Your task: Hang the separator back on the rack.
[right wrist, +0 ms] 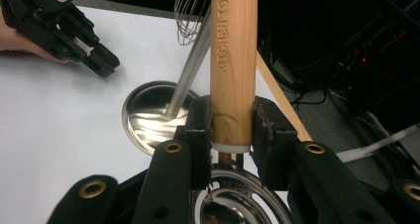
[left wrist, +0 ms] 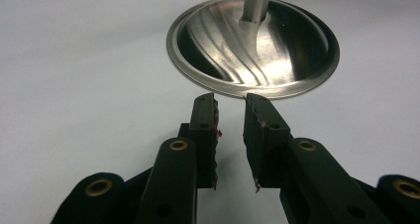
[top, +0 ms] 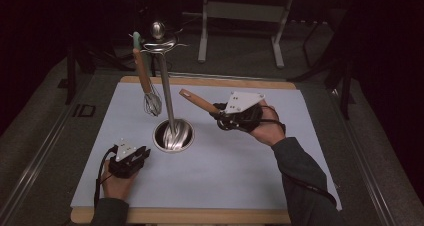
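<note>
On the white surface, low left in the high view, our left tongs rest slightly apart, holding nothing. Mid-frame, our right tongs pinch the wooden-handled utensil, its handle slanting up-left toward the rack, where a whisk hangs.

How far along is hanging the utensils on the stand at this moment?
Done: a whisk already hangs from the stand. In hand: the right gripper clamps a wooden-handled utensil, raised beside the stand. Left: hooking it on. The left gripper waits open and empty near the stand's base.
</note>
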Available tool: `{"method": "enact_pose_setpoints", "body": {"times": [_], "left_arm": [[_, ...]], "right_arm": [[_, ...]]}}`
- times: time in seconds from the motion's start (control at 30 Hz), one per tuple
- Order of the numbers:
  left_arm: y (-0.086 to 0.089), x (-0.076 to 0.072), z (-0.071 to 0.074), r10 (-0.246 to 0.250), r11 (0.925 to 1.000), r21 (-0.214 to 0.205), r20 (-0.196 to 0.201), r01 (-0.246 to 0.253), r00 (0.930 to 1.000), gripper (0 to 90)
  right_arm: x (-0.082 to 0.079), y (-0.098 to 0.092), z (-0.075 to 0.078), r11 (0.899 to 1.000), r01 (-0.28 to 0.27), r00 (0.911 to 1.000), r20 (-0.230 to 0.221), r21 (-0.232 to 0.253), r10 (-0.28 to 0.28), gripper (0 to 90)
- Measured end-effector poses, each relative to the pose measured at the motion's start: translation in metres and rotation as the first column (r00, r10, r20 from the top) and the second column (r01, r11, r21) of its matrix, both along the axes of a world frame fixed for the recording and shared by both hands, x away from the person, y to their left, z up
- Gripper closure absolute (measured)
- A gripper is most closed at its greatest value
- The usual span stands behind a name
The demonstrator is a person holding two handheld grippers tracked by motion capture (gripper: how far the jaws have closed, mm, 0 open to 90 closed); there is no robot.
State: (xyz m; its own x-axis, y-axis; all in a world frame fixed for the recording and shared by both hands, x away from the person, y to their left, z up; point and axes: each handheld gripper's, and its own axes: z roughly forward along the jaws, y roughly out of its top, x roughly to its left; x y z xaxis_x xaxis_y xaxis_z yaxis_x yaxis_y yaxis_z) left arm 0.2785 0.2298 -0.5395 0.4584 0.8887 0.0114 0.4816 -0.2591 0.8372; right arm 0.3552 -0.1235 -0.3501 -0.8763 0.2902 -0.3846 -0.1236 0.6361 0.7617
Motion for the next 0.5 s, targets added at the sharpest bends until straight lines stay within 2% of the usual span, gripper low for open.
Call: {"method": "enact_pose_setpoints", "body": {"times": [0.5], "left_arm": [[0.000,0.000,0.000,-0.001,1.0000,-0.001,-0.004,0.000,1.0000,75.4]], "right_arm": [[-0.002,0.009,0.034,1.000,0.005,0.9963,0.086,0.013,-0.006,70.7]]}}
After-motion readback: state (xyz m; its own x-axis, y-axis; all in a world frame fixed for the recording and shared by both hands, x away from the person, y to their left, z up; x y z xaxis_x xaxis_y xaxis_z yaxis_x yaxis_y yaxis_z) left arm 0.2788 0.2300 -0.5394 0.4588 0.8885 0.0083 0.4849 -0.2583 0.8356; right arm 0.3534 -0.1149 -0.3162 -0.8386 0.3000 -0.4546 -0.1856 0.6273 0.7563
